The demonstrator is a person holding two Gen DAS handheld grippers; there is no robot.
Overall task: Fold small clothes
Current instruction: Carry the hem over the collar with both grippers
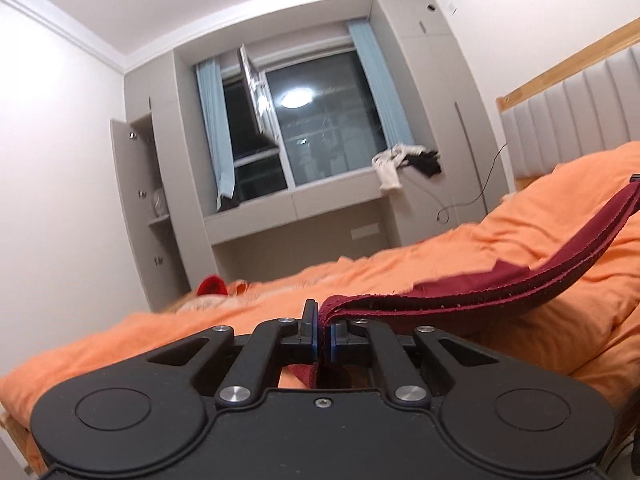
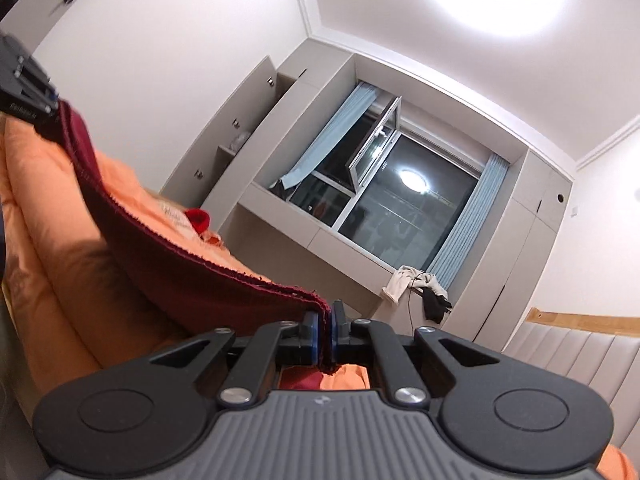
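Observation:
A dark red garment [image 1: 500,284] hangs stretched between my two grippers above the orange bed cover [image 1: 440,248]. My left gripper [image 1: 322,328] is shut on one end of its hem. My right gripper [image 2: 325,330] is shut on the other end of the dark red garment [image 2: 168,248]. In the right wrist view the left gripper [image 2: 28,92] shows at the far left, clamped on the cloth. In the left wrist view a tip of the right gripper [image 1: 635,178] shows at the right edge. The cloth sags in a band between them.
A bright red item [image 1: 212,285] lies on the bed's far side, also in the right wrist view [image 2: 198,218]. White and black clothes [image 1: 408,164] lie on the window ledge. A padded headboard [image 1: 572,120] stands at the right. An open cabinet [image 1: 140,200] stands at the left.

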